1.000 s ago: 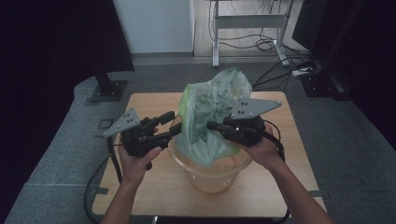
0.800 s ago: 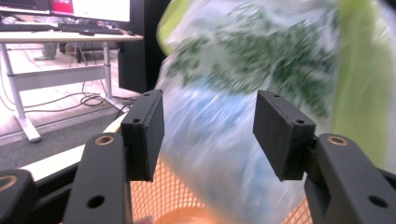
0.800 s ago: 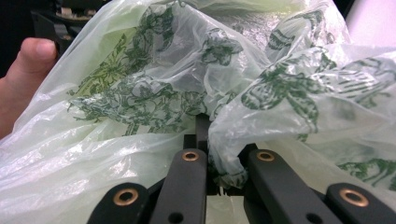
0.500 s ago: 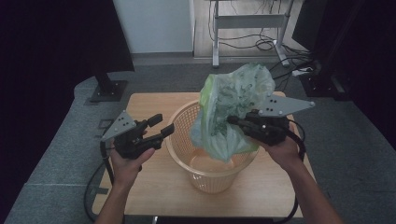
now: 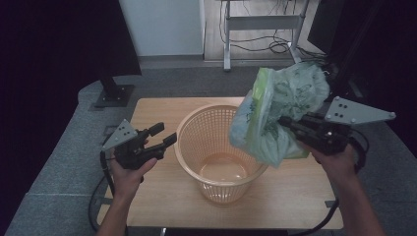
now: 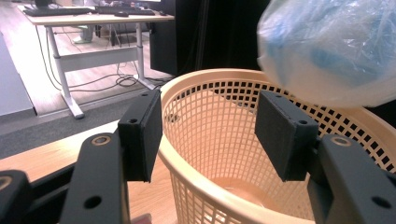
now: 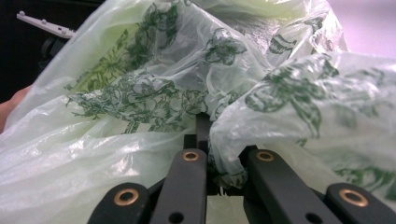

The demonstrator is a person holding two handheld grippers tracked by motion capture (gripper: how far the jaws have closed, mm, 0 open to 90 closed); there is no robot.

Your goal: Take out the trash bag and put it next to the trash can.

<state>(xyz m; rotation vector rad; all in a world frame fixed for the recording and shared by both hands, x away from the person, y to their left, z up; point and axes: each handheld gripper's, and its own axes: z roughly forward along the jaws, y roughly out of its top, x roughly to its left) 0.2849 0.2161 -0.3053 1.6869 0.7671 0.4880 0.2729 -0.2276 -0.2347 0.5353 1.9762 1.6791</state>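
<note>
The wooden table (image 5: 162,206) carries a peach-coloured mesh basket (image 5: 196,142) standing upright near its middle. Above the basket's right rim hangs a pale green plastic bag (image 5: 280,108) printed with dark green leaves, lifted clear of the tabletop and leaning over the rim; whether it brushes the rim cannot be told. The right gripper (image 5: 295,127) has its jaws pressed together on a fold of that bag at its right side. The left gripper (image 5: 164,135) sits to the left of the basket, its jaws spread wide, holding and touching nothing, just beside the basket wall.

The right gripper view shows the pinch up close: the right gripper (image 7: 219,163) has crumpled film gathered between the two narrowly set jaws, and the bag (image 7: 140,93) billows in front of them. The left gripper view looks past the spread left gripper (image 6: 208,126) into the basket (image 6: 224,116), with the bag (image 6: 327,51) blurred above its far rim, and a desk (image 6: 93,28) with cables behind. In the high view, grey floor surrounds the table.
</note>
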